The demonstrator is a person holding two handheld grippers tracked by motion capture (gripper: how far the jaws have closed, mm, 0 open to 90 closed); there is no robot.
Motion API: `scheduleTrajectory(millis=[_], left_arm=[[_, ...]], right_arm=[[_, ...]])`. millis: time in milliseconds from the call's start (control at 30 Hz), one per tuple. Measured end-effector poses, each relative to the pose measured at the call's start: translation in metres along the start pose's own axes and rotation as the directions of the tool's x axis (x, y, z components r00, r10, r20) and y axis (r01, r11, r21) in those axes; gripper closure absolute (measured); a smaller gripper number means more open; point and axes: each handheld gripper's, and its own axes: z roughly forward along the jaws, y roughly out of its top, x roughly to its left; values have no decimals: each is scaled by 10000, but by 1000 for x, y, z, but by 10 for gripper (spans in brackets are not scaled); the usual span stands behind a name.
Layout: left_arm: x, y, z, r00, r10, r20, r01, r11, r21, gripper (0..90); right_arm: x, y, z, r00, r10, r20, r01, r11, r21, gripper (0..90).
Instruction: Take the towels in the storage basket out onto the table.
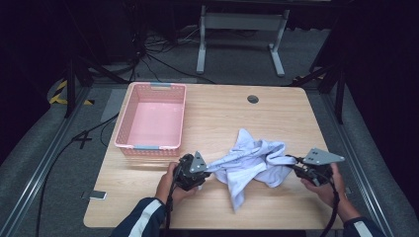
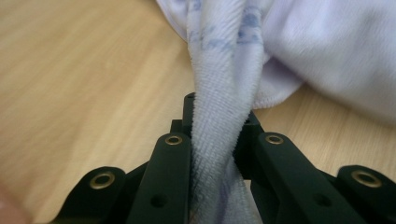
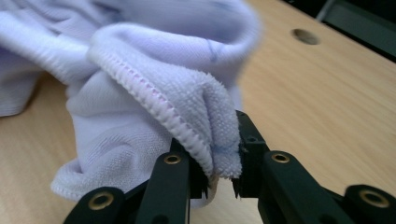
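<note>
We hold a crumpled pale lilac garment (image 1: 249,163) on the near half of the worktop (image 1: 222,113), one edge in each hand-held gripper. The left hand-held gripper (image 1: 203,170) is clamped on a twisted fold at the garment's left end; the left gripper view shows towelling-like cloth pinched between its black jaws. The right hand-held gripper (image 1: 295,167) is closed on a stitched hem at the right end. Gripping opposite ends probably serves to draw the cloth out flat, perhaps before folding. A pink slotted basket (image 1: 129,129) stands at the far left of the worktop, well apart from the garment. The worktop is light wood with a round cable hole (image 1: 253,99) near its far edge; beyond it we see grey flooring, cables and a white frame.
</note>
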Motion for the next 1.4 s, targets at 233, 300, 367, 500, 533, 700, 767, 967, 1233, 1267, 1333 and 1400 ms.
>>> scheduleTrajectory(millis=[233,300,367,500,533,700,767,967,1233,1267,1333,1400], left_arm=[[14,-11,-36,9970,-425,-646,402,9985,-358,800],[15,-17,-39,9972,-484,-572,467,9985,-293,793],[10,-20,-40,9981,-324,-521,321,9995,-62,786],[5,-23,-38,9986,-299,-428,307,9994,185,683],[4,-25,-39,9989,-384,-259,388,9991,162,664],[0,-24,-42,9993,-360,-140,359,9993,-50,640],[-3,-23,-42,9994,-317,-161,315,9994,-119,657],[-19,-15,-41,9997,-245,-42,244,9990,-388,478],[-50,-1,-32,9989,-5,476,54,9947,-1031,319],[-53,0,-28,9980,-38,638,100,9952,-972,302],[-61,2,-16,9979,110,645,-50,9957,-930,310],[-68,5,-3,9989,272,385,-248,9979,-600,312]], right_arm=[[-36,-12,-22,9761,883,1987,-830,9959,-345,779],[-47,-20,-23,9697,1349,2035,-1314,9909,-306,771],[-53,-25,-22,9685,1511,1979,-1487,9885,-270,768],[-50,-26,-16,9757,1232,1811,-1216,9924,-199,753],[-50,-26,-17,9784,1207,1675,-1183,9927,-244,754],[-44,-21,-19,9892,1103,962,-1068,9934,-408,702],[-41,-21,-17,9906,974,958,-959,9952,-197,641],[-36,-24,-16,9935,1086,341,-1105,9919,621,368],[-26,-3,-42,9891,1463,184,-1455,9886,-379,216],[-23,0,-44,9914,1291,206,-1279,9904,-520,220],[-17,5,-47,9943,1055,162,-1042,9923,-667,235],[-9,8,-44,9961,863,-180,-872,9943,-616,249]])
